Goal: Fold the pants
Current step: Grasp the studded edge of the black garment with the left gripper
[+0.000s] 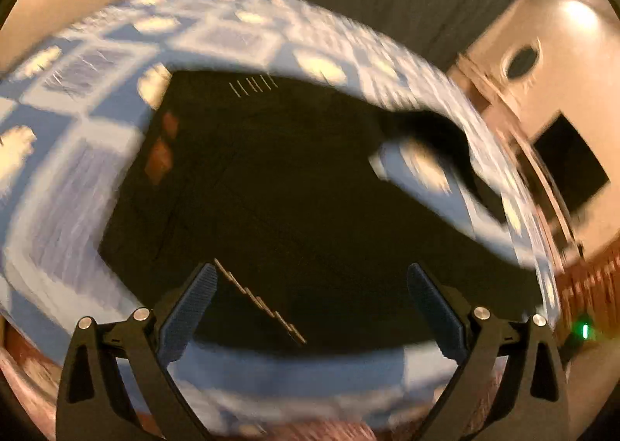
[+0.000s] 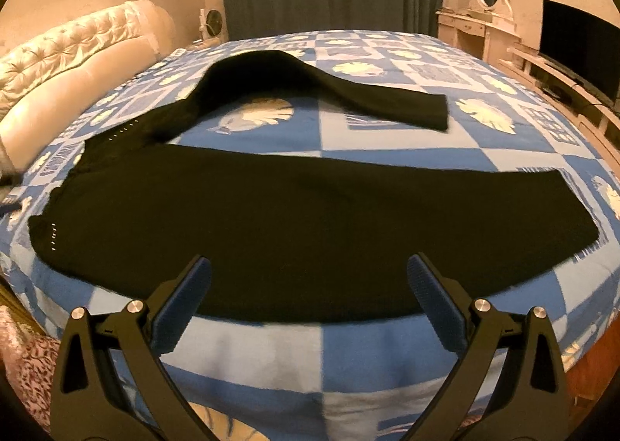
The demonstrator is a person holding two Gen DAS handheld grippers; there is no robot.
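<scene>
Both grippers are released, fingers spread wide with nothing between them: the right gripper [image 2: 309,270] hangs over the near edge of the bed [image 2: 271,359], the left gripper [image 1: 312,280] above dark cloth in a blurred view, probably the waist end. The black pants [image 2: 271,216] lie flat across the blue patterned bedspread, one leg near, the other [image 2: 372,96] bent farther back.

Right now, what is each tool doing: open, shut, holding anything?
Left tool: open, holding nothing, above the black pants.
Right tool: open, holding nothing, over the near edge of the pants.
</scene>
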